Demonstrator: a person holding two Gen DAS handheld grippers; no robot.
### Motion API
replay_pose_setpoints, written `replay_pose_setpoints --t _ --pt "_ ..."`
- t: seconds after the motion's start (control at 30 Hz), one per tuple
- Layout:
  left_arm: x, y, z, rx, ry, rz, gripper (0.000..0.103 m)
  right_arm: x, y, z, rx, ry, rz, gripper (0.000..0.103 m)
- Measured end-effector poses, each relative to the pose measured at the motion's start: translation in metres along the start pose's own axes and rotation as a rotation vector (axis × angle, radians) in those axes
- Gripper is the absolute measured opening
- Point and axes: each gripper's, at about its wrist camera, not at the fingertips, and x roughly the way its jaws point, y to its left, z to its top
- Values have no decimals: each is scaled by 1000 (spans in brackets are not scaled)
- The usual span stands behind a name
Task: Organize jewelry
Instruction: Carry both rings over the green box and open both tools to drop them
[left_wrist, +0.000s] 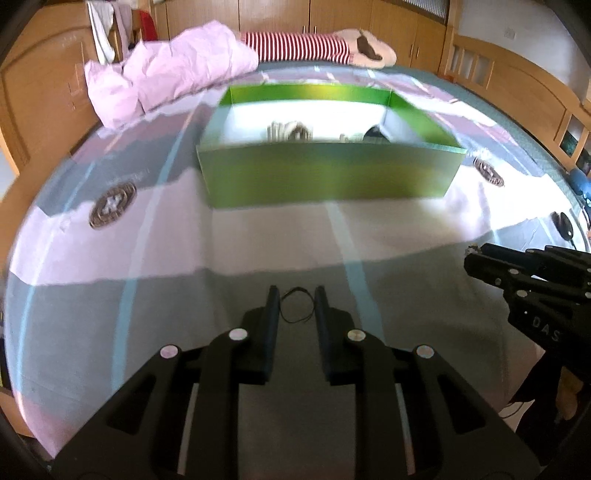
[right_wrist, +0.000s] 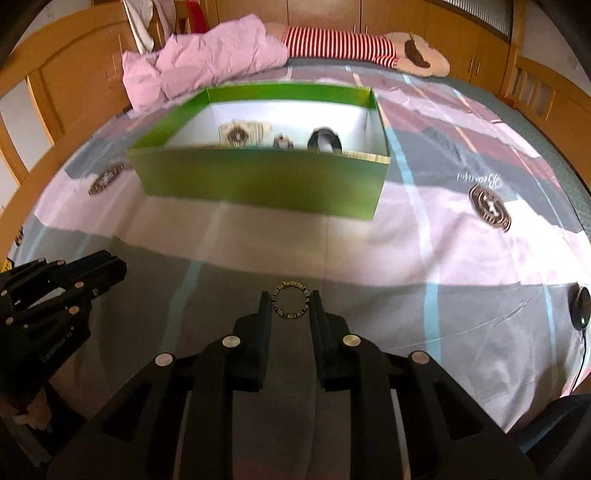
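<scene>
A green box (left_wrist: 328, 173) with a white inside stands on the bed ahead, also in the right wrist view (right_wrist: 258, 181). It holds pale jewelry pieces (right_wrist: 240, 134) and a dark round item (right_wrist: 325, 142). My left gripper (left_wrist: 295, 295) holds a thin black cord loop (left_wrist: 297, 306) between its fingertips, above the sheet. My right gripper (right_wrist: 290, 301) holds a beaded ring bracelet (right_wrist: 290, 303) between its fingertips. The right gripper shows at the right edge of the left wrist view (left_wrist: 480, 258); the left gripper shows at the left edge of the right wrist view (right_wrist: 110, 266).
The bed sheet (left_wrist: 258, 251) is patterned in pink, grey and blue with round emblems. A pink quilt (left_wrist: 166, 74) and a striped pillow (left_wrist: 295, 46) lie behind the box. A small black disc with a cable (right_wrist: 580, 306) lies at the right. Wooden bed rails surround.
</scene>
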Motion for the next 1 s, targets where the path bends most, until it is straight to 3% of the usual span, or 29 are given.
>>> replay_pose_setpoints --t 0.3,0.6,0.73,0.8,1.0 --pt "-37 -2 40 10 -87 -22 19 -35 -8 38 38 -86 22 21" --pt "-63 26 179 -24 -236 -26 19 -66 -29 160 64 -303 37 21" --pt "-30 38 222 -65 -200 -20 19 -35 -34 204 75 -298 54 21" --pt "4 41 230 -70 -134 -8 19 -12 -31 210 53 -269 37 21" --pt "85 46 210 -76 20 35 19 82 -17 188 36 -85 17 21"
